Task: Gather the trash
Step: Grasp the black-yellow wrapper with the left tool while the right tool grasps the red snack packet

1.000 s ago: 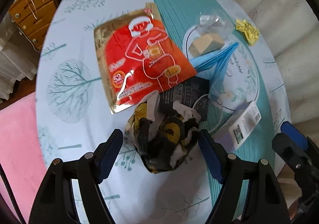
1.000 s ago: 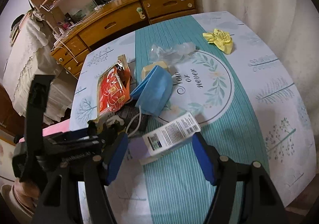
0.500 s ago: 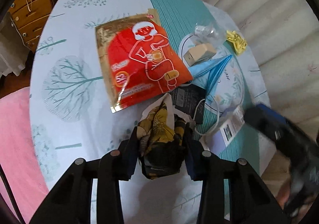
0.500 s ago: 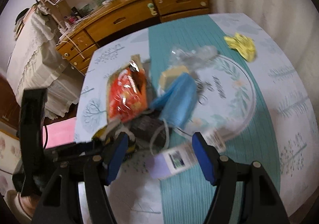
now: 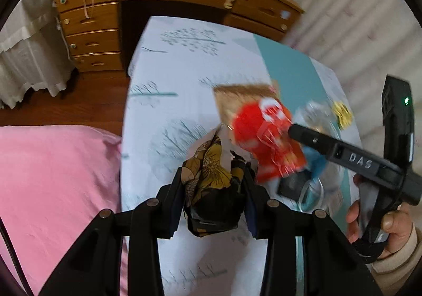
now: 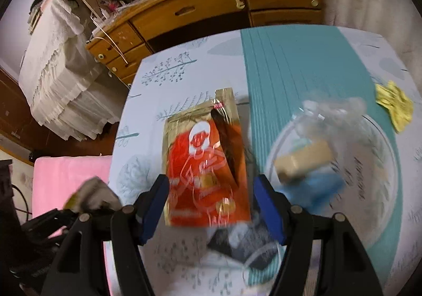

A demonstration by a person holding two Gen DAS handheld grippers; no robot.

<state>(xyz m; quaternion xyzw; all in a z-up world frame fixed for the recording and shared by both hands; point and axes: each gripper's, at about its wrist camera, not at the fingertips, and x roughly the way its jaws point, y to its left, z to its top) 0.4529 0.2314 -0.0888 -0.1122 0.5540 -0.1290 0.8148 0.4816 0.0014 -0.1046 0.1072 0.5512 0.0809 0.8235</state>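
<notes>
My left gripper (image 5: 213, 190) is shut on a crumpled black and yellow flowered wrapper (image 5: 213, 185) and holds it above the table's near left edge. My right gripper (image 6: 211, 201) is open, its blue pads either side of a red and gold packet (image 6: 208, 172) lying flat on the table. The packet also shows in the left wrist view (image 5: 263, 135). Other trash lies to the right: a tan block (image 6: 306, 161), a blue face mask (image 6: 316, 190), clear plastic (image 6: 332, 114), a yellow crumpled scrap (image 6: 395, 108) and a black packet (image 6: 242, 243).
The table (image 6: 184, 69) has a white tree-print cloth with a teal stripe. A wooden dresser (image 6: 200, 14) stands behind it. A pink surface (image 5: 58, 185) lies to the left. A white draped piece (image 6: 60, 69) stands at far left.
My left gripper closed on the flowered wrapper and lifted it toward the left. My right gripper moved left from the white box to over the red packet.
</notes>
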